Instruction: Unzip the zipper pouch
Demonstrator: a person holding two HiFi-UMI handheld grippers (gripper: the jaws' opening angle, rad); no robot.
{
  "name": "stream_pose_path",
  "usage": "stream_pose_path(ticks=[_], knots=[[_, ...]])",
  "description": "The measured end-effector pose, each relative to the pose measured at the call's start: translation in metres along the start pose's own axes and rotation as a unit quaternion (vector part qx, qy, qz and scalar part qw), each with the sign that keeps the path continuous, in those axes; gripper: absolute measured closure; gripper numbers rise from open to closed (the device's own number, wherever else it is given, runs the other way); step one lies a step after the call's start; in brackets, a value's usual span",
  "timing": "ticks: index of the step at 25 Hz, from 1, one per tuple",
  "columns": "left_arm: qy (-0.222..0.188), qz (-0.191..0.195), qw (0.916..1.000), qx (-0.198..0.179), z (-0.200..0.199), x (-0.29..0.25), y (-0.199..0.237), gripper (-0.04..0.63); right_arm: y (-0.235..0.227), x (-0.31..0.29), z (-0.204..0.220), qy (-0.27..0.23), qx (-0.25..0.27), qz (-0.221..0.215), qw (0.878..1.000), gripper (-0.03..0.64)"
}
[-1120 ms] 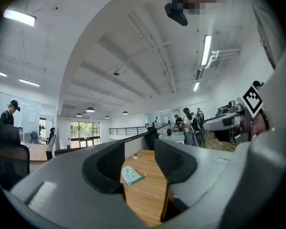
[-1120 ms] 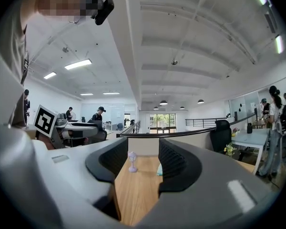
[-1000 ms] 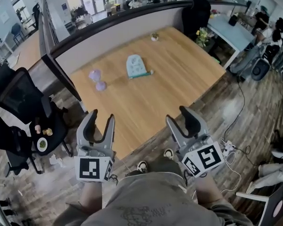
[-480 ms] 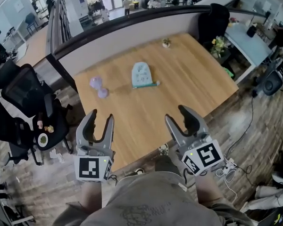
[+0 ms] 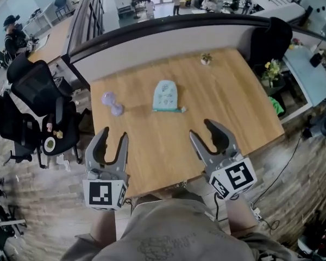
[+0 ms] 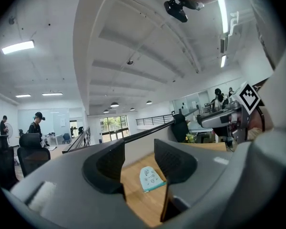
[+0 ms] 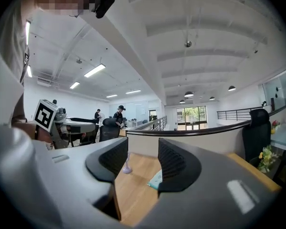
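We have stepped closer to the table (image 5: 233, 91) — the zipper pouch (image 5: 165, 95) lies flat mid-table, well ahead of our left gripper (image 5: 113, 135) and right gripper (image 5: 204, 130), both spread wide and holding nothing — unzipping hasn't begun.

Bare wooden table (image 5: 152, 145) is lying open through the frame's centre, below the zipper pouch (image 5: 165, 95). A purple object (image 5: 112, 103) is sitting apart at the pouch's left. A grey partition (image 5: 152, 43) is walling off the table's upper edge.
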State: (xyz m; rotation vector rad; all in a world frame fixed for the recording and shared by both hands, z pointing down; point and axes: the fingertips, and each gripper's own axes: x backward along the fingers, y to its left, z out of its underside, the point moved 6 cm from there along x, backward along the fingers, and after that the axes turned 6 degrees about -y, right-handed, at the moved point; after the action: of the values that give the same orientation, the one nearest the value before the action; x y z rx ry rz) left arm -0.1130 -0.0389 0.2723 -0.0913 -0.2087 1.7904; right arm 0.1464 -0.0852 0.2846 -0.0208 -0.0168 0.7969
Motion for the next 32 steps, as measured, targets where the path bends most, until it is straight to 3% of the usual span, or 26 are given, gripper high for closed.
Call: stream_pose_path(ticks=[4, 10, 14, 19, 24, 29, 32], knots=[[0.018, -0.024, 0.9991, -0.031, 0.003, -0.012, -0.016, 0.413, -0.030, -0.005, 0.007, 0.008, -0.005, -0.020, 1.000, 0.431], [0.027, -0.031, 0.9991, 0.010, -0.002, -0.025, -0.022, 0.413, -0.051, -0.014, 0.015, 0.013, -0.019, -0.034, 0.999, 0.431], [0.026, -0.020, 0.9993, -0.019, -0.005, -0.037, -0.017, 0.413, -0.054, -0.024, 0.020, 0.018, -0.025, -0.035, 0.999, 0.431], [0.078, 0.014, 0.9956, -0.049, 0.010, -0.052, -0.007, 0.413, -0.053, -0.038, 0.023, 0.024, -0.030, -0.030, 0.999, 0.431], [0.070, 0.083, 0.9931, -0.047, 0.034, -0.087, 0.010, 0.413, -0.055, -0.054, 0.034, 0.037, -0.035, -0.018, 0.999, 0.431], [0.077, 0.149, 0.9768, -0.133, 0.055, -0.131, 0.028, 0.413, -0.053, -0.072, 0.050, 0.056, -0.044, -0.011, 0.997, 0.431], [0.070, 0.202, 0.9707, -0.110, 0.071, -0.159, 0.037, 0.413, -0.057, -0.087, 0.062, 0.070, -0.058, -0.008, 0.996, 0.431]])
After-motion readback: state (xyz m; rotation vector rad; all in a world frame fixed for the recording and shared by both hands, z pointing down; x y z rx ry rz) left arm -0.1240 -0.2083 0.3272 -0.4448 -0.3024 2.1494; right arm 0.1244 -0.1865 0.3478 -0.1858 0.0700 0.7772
